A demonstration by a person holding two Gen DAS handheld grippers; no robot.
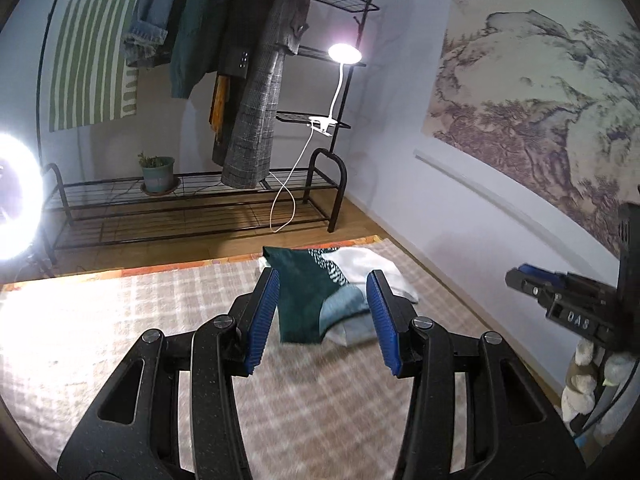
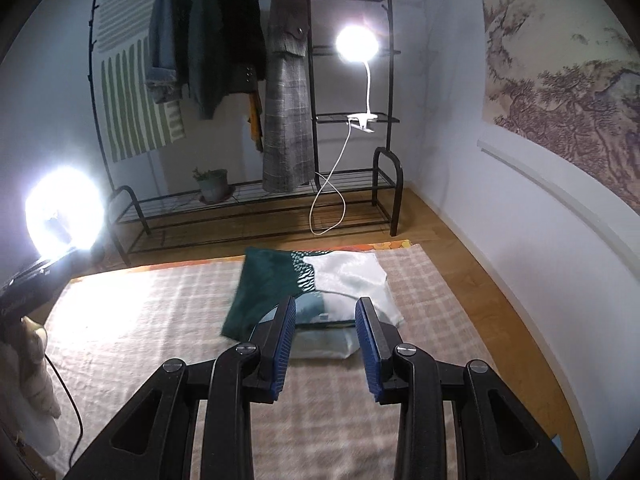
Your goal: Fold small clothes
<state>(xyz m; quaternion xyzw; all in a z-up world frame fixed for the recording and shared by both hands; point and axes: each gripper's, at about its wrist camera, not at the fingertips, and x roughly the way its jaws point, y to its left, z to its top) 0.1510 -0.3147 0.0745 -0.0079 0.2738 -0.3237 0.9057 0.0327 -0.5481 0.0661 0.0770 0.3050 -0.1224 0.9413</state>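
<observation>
A small garment, dark green with a zebra-print patch, pale blue and white panels, lies on the far part of a checked beige rug. It also shows in the right wrist view, with a white part and a folded pale layer under its near edge. My left gripper is open and empty, hovering above the garment's near edge. My right gripper is open and empty, just short of the garment. The right gripper shows at the right edge of the left wrist view.
A black metal clothes rack with hanging coats stands behind the rug, with a potted plant and a clip lamp on it. A bright ring light stands at the left. The wall runs along the right.
</observation>
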